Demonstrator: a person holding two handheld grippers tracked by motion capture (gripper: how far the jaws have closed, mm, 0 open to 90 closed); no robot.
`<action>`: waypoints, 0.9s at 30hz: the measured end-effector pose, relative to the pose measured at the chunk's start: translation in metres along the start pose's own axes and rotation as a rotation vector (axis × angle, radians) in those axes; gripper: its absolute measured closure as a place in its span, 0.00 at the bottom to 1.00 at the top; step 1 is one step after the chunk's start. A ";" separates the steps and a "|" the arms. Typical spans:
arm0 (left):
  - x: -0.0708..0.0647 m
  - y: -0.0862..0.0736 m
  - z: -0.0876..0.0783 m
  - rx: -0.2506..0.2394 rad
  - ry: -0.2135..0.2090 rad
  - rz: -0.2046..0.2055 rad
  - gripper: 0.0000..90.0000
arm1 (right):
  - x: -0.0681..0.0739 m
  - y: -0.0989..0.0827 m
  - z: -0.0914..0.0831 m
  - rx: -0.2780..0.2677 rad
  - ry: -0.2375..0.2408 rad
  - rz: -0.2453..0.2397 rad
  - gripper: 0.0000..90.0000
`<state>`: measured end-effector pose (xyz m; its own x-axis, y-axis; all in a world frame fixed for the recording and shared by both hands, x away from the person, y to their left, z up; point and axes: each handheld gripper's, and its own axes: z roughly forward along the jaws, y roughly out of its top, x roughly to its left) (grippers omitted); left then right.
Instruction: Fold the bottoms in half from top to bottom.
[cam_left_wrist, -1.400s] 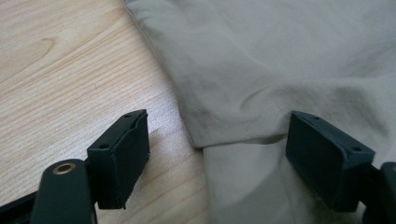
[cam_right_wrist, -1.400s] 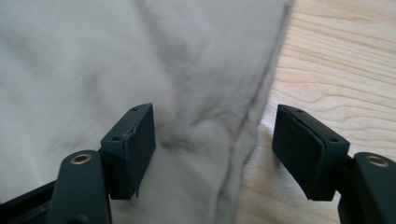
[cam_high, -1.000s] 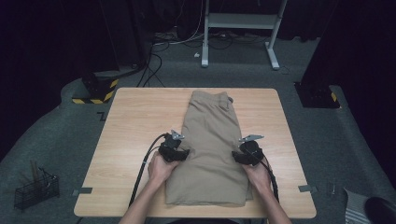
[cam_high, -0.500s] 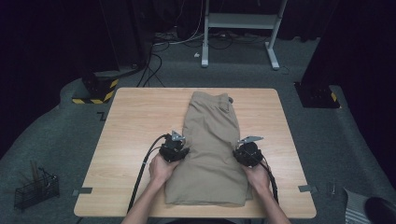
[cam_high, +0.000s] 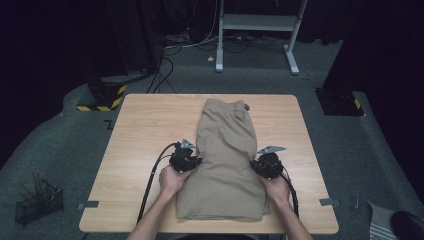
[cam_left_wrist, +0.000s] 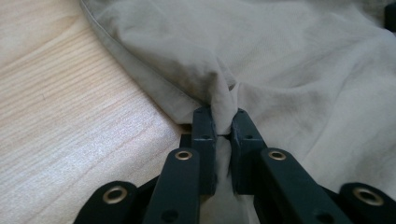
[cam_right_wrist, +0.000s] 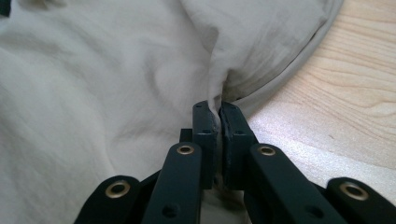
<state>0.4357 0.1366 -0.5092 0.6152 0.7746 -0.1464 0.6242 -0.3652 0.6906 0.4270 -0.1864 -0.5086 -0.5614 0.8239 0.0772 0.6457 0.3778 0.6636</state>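
A pair of beige shorts (cam_high: 226, 155) lies flat along the middle of the wooden table (cam_high: 140, 130), waistband at the far end. My left gripper (cam_high: 192, 161) sits at the shorts' left edge, about halfway down. In the left gripper view its jaws are shut on a pinched fold of the beige cloth (cam_left_wrist: 223, 100) beside the hem. My right gripper (cam_high: 257, 164) sits at the right edge, level with the left. The right gripper view has its jaws shut on a fold of the cloth (cam_right_wrist: 217, 88) near the hem, with bare wood (cam_right_wrist: 336, 107) to the right.
A black wire basket (cam_high: 37, 202) stands on the floor at the lower left. A white metal frame (cam_high: 257, 25) and cables lie on the floor beyond the table. A yellow-and-black striped box (cam_high: 102, 95) sits near the table's far left corner.
Both grippers have slid slightly toward me along the shorts' edges and have closed on the cloth.
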 end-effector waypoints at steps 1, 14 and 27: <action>0.001 0.000 -0.002 -0.009 -0.012 -0.005 0.93 | 0.000 0.000 -0.002 -0.009 0.001 -0.004 0.96; 0.004 0.006 -0.035 -0.140 -0.074 0.003 0.93 | 0.006 0.011 -0.034 -0.120 0.020 -0.052 0.96; 0.005 0.011 -0.056 -0.219 -0.120 -0.017 0.93 | 0.014 0.022 -0.062 -0.223 0.015 -0.108 0.96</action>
<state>0.4186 0.1659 -0.4628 0.6662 0.7084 -0.2332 0.5240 -0.2221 0.8223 0.4015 -0.1929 -0.4466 -0.6301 0.7765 0.0067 0.4522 0.3599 0.8161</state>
